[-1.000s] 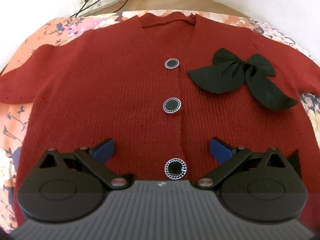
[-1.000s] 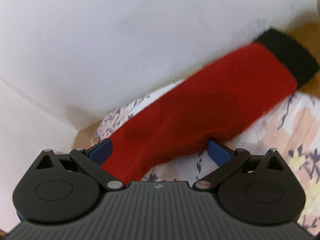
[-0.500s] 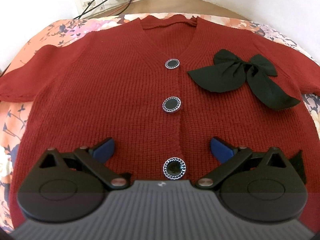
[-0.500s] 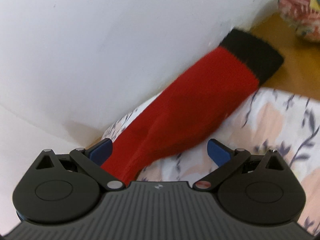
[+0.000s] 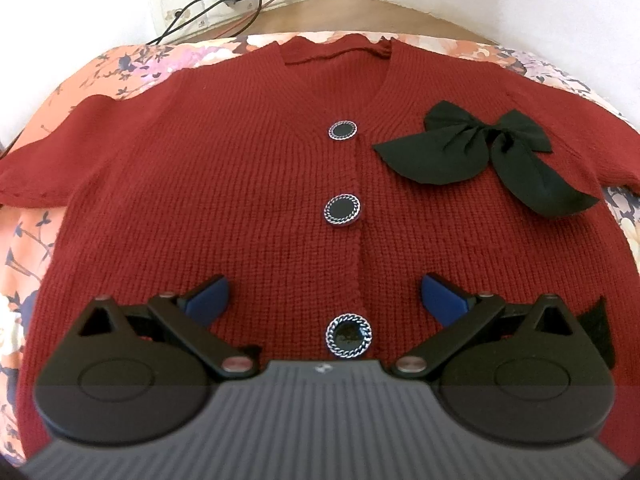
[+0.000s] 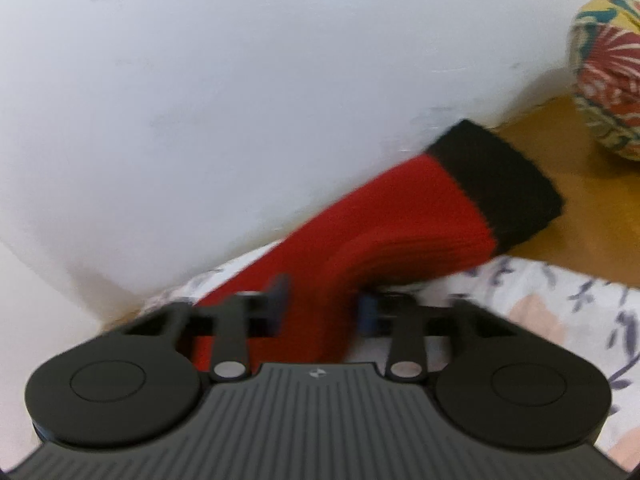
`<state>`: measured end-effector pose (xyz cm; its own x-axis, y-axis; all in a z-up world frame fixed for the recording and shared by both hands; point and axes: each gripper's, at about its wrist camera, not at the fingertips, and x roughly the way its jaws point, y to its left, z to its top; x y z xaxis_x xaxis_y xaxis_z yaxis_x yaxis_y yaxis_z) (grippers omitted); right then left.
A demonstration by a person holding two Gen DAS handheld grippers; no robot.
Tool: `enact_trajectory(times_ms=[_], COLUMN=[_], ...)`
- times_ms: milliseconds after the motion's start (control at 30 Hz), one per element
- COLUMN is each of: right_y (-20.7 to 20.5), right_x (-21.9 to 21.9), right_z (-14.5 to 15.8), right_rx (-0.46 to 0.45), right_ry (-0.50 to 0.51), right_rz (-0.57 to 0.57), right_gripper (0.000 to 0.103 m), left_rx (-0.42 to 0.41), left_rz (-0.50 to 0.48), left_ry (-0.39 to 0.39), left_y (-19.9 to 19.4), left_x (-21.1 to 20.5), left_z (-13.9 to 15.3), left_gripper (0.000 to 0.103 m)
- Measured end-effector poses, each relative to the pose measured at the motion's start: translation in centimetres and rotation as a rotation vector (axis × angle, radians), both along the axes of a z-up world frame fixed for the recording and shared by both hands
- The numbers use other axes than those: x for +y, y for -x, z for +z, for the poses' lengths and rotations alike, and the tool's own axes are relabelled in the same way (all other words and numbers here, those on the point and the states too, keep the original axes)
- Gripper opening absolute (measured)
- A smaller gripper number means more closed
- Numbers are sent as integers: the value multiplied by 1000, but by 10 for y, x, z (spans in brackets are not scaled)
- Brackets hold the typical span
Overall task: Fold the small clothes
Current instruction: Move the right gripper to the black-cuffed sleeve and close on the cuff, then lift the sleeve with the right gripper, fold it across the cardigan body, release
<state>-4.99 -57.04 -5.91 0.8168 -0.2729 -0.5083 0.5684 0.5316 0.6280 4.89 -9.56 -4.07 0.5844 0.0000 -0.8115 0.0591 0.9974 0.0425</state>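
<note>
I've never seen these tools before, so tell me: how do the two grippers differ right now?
The left gripper is wide open, its blue pads apart above the cardigan's front, gripping nothing. The right gripper has closed in on the red sleeve, which bunches between its fingers. The left view is sharp; the right is motion-blurred. Both share the same black build.

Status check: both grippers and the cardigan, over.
Left gripper open over flat red cardigan. Right gripper shut on sleeve. Nothing in the way.
</note>
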Motion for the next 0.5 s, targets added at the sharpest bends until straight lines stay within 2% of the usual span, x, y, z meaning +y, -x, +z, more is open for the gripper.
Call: enact_trajectory(times_ms=[133, 233, 500], right_y=[3, 12, 18], right_x=[-2, 10, 48], right_z=[5, 21, 68], right_rx=[-6, -58, -200], right_ry=[-5, 38, 48], right_rz=[20, 51, 133], right_gripper=[14, 14, 13], left_rx=[2, 19, 24], left_rz=[-16, -34, -71], left_ry=[6, 18, 27], left_y=[0, -2, -1], left_x=[2, 5, 16], left_z=[1, 4, 14], left_gripper=[103, 103, 103])
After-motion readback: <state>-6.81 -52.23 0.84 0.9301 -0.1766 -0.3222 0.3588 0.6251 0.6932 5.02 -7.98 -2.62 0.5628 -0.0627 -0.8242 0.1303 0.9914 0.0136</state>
